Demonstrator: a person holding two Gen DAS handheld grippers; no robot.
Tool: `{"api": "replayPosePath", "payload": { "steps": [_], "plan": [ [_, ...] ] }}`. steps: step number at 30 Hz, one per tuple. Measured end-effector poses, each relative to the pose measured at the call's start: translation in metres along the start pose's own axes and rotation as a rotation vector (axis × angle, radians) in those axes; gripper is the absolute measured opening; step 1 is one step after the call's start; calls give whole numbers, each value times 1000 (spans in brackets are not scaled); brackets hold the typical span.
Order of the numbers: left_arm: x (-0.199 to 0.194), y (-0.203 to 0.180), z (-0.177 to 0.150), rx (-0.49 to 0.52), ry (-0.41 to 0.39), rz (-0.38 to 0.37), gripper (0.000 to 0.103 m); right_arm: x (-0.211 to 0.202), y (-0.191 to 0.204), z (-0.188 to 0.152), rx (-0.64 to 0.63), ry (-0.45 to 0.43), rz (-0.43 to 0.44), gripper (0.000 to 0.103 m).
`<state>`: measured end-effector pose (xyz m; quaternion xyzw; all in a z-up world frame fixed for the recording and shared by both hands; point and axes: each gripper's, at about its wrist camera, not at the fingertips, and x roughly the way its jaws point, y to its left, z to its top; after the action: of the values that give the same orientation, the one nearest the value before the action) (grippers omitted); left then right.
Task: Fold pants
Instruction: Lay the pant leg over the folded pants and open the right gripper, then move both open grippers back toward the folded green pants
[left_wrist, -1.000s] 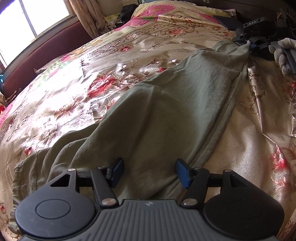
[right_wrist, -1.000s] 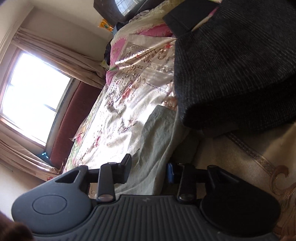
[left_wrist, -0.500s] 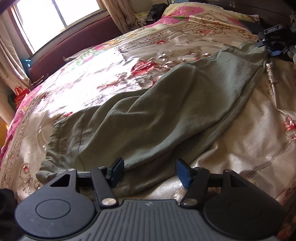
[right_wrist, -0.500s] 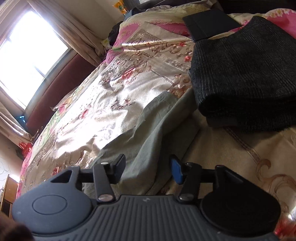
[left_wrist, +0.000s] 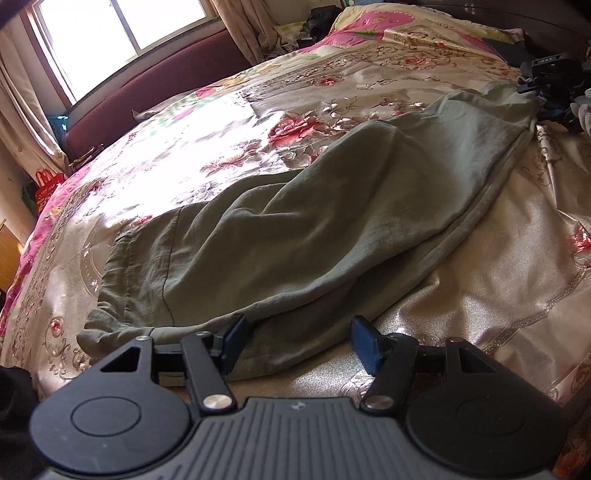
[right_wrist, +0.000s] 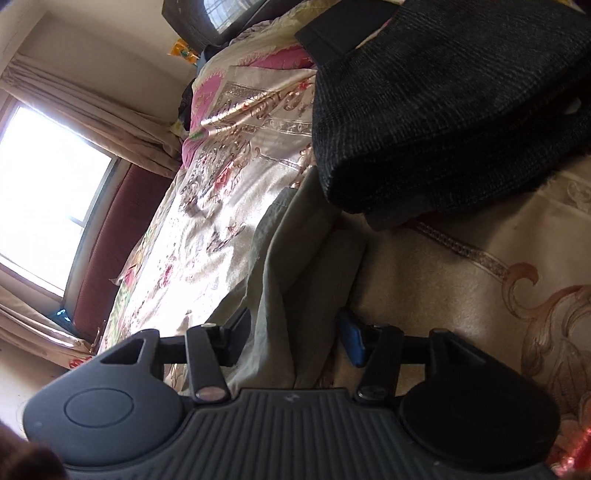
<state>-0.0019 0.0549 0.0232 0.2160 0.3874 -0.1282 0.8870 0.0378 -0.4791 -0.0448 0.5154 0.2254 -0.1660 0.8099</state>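
Observation:
Olive green pants (left_wrist: 332, 221) lie stretched across a floral satin bedspread (left_wrist: 221, 147), waistband at the near left, legs running to the far right. My left gripper (left_wrist: 299, 341) is open, its jaws astride the near edge of the pants by the waist. My right gripper (right_wrist: 293, 338) is open around the leg end of the pants (right_wrist: 288, 280); it also shows small at the far right of the left wrist view (left_wrist: 554, 85).
A folded black knitted garment (right_wrist: 443, 110) lies on the bedspread (right_wrist: 229, 206) just beyond the leg ends. A maroon headboard or bench (left_wrist: 155, 92) and a bright window (left_wrist: 122, 29) stand along the far side. Dark fabric (left_wrist: 14, 406) sits at the near left.
My left gripper has drawn back toward the waist, so the whole waistband now shows. My right gripper's view has rolled and moved closer to the black garment. Both stay open.

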Motion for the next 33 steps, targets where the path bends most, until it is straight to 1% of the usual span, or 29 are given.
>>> {"api": "replayPosePath", "payload": {
  "steps": [2,3,4,5,7,9,11,12,14,15,16,18,20,21,22,24,25,27,28,29,31,33],
  "plan": [
    [1,-1,1,0,5,-4,75,8,-4,0,23,-12,1,53],
    [3,-2,2,5,8,-4,75,10,-6,1,29,-21,-6,40],
    [3,-1,3,5,9,-4,75,12,-7,2,35,-18,-22,13],
    [3,0,4,2,11,-6,75,14,-9,3,56,-6,-23,4],
    [2,5,4,0,12,4,75,7,-10,4,86,-13,14,4],
    [1,11,1,-1,14,33,75,-12,-3,4,56,-41,56,4],
    [0,20,-3,-15,22,46,75,-33,0,3,39,-57,78,4],
    [1,25,-7,-27,28,55,75,-39,1,3,20,-57,62,4],
    [0,33,-13,-47,34,68,75,-37,5,2,-55,-37,-13,5],
    [-1,37,-17,-58,35,77,76,-33,7,1,-82,-22,-49,9],
    [-4,40,-20,-70,32,80,77,-30,9,0,-98,-9,-71,9],
    [-12,47,-25,-97,20,92,78,-32,18,-7,-129,0,-63,11],
    [-18,53,-31,-113,8,123,78,-43,30,-17,-183,-10,-62,20],
    [-21,59,-35,-128,0,132,78,-52,39,-25,-235,-19,-73,25],
    [-23,64,-38,-142,-5,138,78,-59,48,-33,-294,-26,-90,28],
    [-24,77,-45,-172,-16,165,78,-76,65,-54,-427,-35,-144,28],
    [-24,82,-48,-186,-20,177,78,-83,77,-68,-504,-31,-144,28],
    [-24,95,-55,-222,-34,188,78,-92,102,-102,-676,11,-141,29],
    [-24,103,-57,-241,-44,195,78,-94,115,-121,-749,36,-121,29],
    [-23,111,-60,-258,-49,206,78,-95,127,-141,-815,81,-76,29],
    [-17,125,-63,-296,-50,238,78,-89,155,-189,-942,208,24,29],
    [-14,137,-70,-349,-59,250,78,-81,191,-246,-1088,308,157,29]
  ]
}}
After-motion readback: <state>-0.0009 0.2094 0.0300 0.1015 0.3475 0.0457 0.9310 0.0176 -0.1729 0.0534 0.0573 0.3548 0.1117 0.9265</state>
